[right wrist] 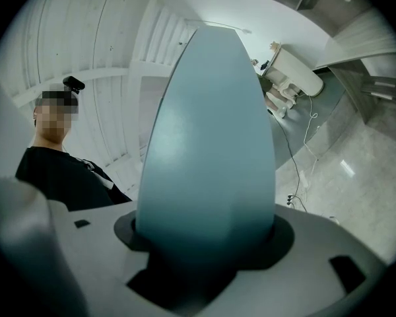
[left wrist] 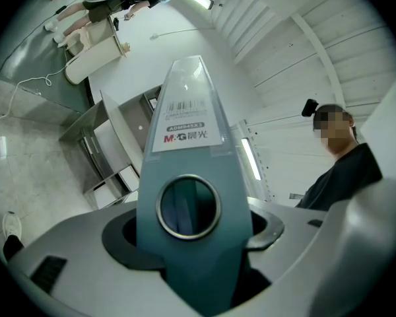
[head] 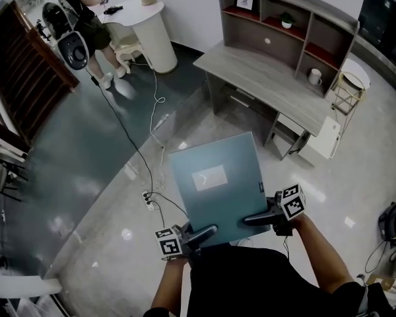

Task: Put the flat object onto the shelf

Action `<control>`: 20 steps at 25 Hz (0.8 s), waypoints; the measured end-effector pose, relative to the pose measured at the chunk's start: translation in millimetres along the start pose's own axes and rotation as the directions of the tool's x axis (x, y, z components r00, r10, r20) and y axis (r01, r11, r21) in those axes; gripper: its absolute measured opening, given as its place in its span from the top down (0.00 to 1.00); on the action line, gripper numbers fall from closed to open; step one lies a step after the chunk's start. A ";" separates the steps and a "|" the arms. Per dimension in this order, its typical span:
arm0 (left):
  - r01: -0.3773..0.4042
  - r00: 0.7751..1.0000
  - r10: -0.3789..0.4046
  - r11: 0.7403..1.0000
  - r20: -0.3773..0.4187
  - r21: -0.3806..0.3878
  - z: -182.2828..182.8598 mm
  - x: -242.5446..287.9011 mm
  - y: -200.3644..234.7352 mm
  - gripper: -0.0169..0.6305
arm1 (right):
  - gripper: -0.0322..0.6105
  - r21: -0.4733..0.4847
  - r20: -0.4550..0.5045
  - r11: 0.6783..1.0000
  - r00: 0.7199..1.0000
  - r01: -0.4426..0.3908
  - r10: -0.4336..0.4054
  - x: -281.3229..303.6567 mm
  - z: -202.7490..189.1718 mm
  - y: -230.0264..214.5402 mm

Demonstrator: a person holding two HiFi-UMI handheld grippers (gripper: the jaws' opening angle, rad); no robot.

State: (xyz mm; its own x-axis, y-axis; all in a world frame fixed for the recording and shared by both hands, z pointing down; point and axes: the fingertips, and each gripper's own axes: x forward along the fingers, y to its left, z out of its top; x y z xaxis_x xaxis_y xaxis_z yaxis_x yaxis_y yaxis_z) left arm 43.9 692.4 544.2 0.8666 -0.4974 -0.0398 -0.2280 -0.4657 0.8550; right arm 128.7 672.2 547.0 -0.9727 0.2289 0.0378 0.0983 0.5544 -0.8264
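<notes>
The box is hanging level in the air above the floor, on the near side of the bench and well apart from it. So the lifting is done, and I judge that the way to the bench and the placing on the shelf are both remaining. The left tool is gripping the box at the left corner farthest from the bench, where the spine with its label is, and the box is filling the gap between its jaws. The right tool is clamping the right corner on that same side in the same way. The shelf is standing at the back of the bench and is showing several open compartments. The far left one is holding a small frame, the next one is holding a small plant, and the others I cannot read. A white mug is sitting on the bench below them. The box is closed, and through the ring hole in its spine only darkness is showing, so its contents are not visible.
</notes>
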 end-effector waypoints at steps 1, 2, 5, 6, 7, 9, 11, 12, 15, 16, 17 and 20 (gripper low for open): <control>0.003 1.000 -0.003 1.000 0.001 0.001 8.8 -0.5 5.8 0.52 | 0.50 0.003 0.003 1.000 1.000 0.003 -0.003 3.6 8.2 -6.0; 0.005 1.000 -0.005 1.000 0.003 0.001 18.2 -1.3 12.2 0.52 | 0.50 0.000 0.003 1.000 1.000 0.005 -0.005 7.4 16.6 -12.7; 0.014 1.000 -0.014 1.000 0.006 -0.005 48.3 0.1 33.4 0.52 | 0.50 -0.003 -0.008 1.000 1.000 0.015 -0.015 15.6 44.4 -33.9; 0.019 1.000 -0.018 1.000 0.005 -0.009 58.6 2.1 40.7 0.52 | 0.50 0.004 -0.007 1.000 1.000 0.021 -0.021 17.4 54.8 -40.3; 0.024 1.000 -0.024 1.000 0.003 -0.012 69.6 4.2 48.2 0.52 | 0.50 0.009 -0.006 1.000 1.000 0.027 -0.027 19.2 65.5 -47.2; 0.035 0.999 -0.035 0.999 -0.004 -0.014 93.9 7.9 63.1 0.52 | 0.50 0.004 -0.008 0.999 0.999 0.041 -0.041 23.6 88.1 -61.8; 0.042 0.999 -0.043 0.999 -0.009 -0.012 118.1 10.4 76.2 0.52 | 0.50 -0.002 -0.006 0.999 0.999 0.051 -0.051 29.5 110.8 -75.1; 0.044 0.999 -0.044 0.999 -0.012 -0.013 129.9 10.7 81.9 0.52 | 0.50 0.000 -0.003 0.999 0.999 0.055 -0.055 33.0 121.5 -81.3; 0.041 0.999 -0.042 0.999 -0.027 -0.023 166.2 6.9 97.8 0.52 | 0.50 0.023 0.015 0.998 0.998 0.058 -0.058 47.7 153.2 -98.0; 0.041 0.999 -0.042 0.999 -0.032 -0.026 179.0 4.8 103.6 0.52 | 0.50 0.028 0.020 0.998 0.998 0.059 -0.059 53.5 164.1 -103.9; 0.041 0.998 -0.042 0.999 -0.037 -0.027 192.0 2.6 109.7 0.52 | 0.50 0.031 0.024 0.998 0.998 0.060 -0.061 59.4 175.1 -110.4; 0.040 0.998 -0.042 0.999 -0.051 -0.030 229.3 -4.2 128.6 0.52 | 0.50 0.047 0.043 0.997 0.997 0.060 -0.062 78.7 208.6 -127.8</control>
State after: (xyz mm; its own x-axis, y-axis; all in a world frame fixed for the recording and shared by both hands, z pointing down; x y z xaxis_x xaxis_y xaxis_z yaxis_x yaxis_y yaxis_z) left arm -90.8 466.8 535.8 0.8968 -0.4396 -0.0493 -0.1795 -0.4636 0.8677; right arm -4.3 452.5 538.5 -0.9851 0.1592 0.0650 0.0294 0.5288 -0.8482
